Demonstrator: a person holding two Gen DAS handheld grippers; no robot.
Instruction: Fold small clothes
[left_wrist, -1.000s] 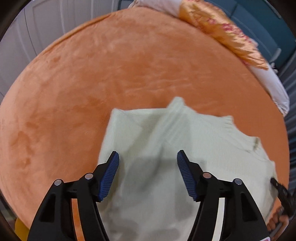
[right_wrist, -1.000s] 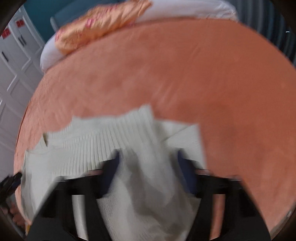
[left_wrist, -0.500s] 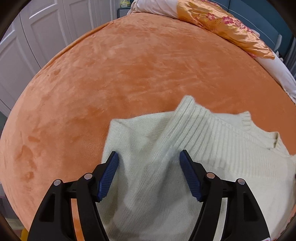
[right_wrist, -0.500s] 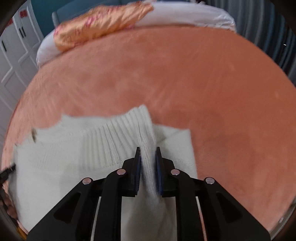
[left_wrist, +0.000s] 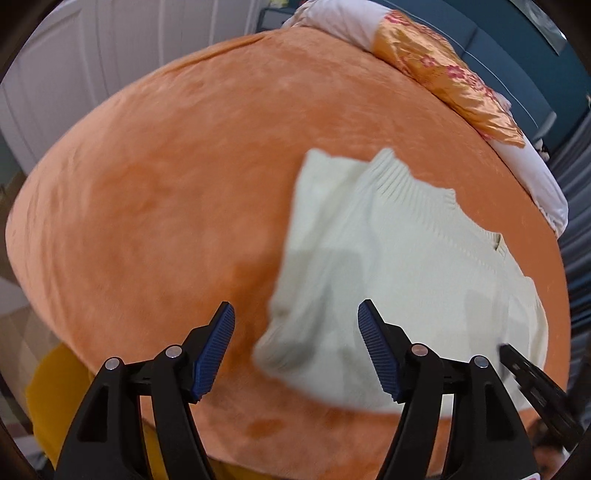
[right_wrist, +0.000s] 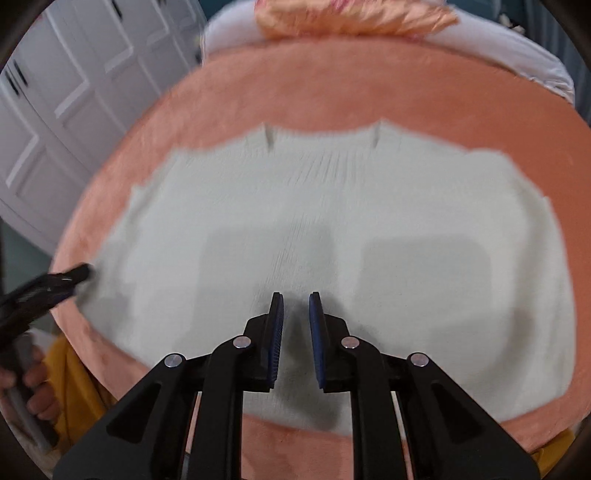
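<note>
A cream knit sweater (left_wrist: 406, 258) lies flat on the orange bed cover (left_wrist: 166, 203), its sleeves folded in over the body. My left gripper (left_wrist: 297, 332) is open above the sweater's left edge, one finger over the bare cover, the other over the knit, nothing between them. The right wrist view shows the same sweater (right_wrist: 332, 206) spread wide on the cover (right_wrist: 369, 85). My right gripper (right_wrist: 295, 325) hovers over its lower middle with only a narrow gap between the pads and no cloth in it. The left gripper (right_wrist: 55, 284) shows at the left edge.
An orange satin pillow (left_wrist: 450, 85) and white bedding (left_wrist: 543, 177) lie at the bed's far side. White wardrobe doors (right_wrist: 74, 110) stand to the left. Yellow fabric (left_wrist: 55, 387) and a hand (right_wrist: 37, 398) show below the bed's near edge.
The right gripper let go of the sleeve fold it was pinching and swung over the sweater's middle. The left gripper slid left, off the body to the sweater's left edge.
</note>
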